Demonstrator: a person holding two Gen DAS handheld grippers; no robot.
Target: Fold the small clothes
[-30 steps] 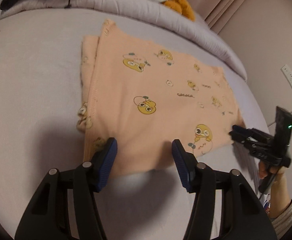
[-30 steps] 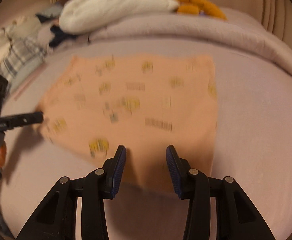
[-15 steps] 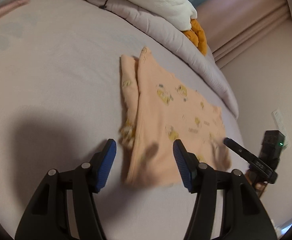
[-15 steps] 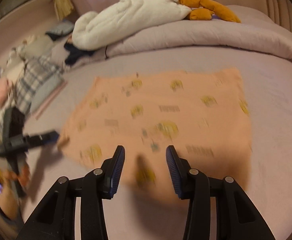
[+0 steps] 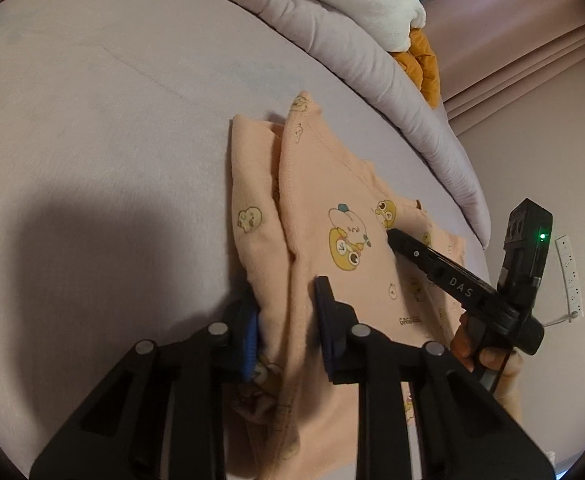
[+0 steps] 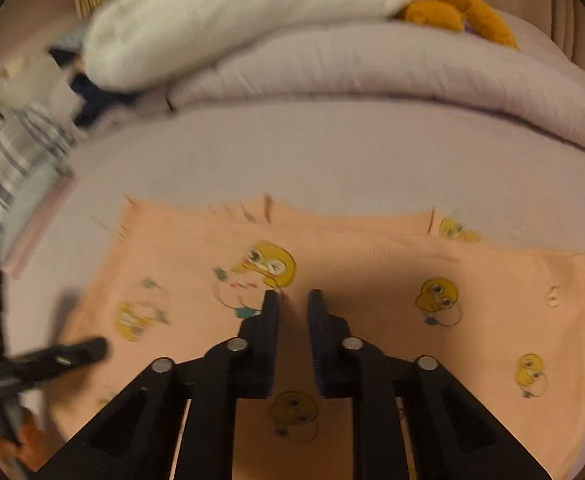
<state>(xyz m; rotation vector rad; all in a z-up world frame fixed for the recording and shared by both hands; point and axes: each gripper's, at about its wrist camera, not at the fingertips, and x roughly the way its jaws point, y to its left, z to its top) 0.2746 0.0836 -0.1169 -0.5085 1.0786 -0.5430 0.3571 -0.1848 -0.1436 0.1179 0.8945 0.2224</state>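
Closing left gripper (image 5: 286, 316) — peach garment (image 5: 356, 280) edge between pads

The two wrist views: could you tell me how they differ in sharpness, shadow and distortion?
Left wrist view: sharp, with a broad dark shadow on the bed sheet beside the peach garment. Right wrist view: motion-smeared at its left edge, gripper shadow darkening the garment's middle. Both: fisheye bending and black corners.

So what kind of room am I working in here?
Most likely a bedroom. The peach garment lies on a bed sheet, a rolled duvet runs along the far side with a white plush toy on it, and curtains hang behind.
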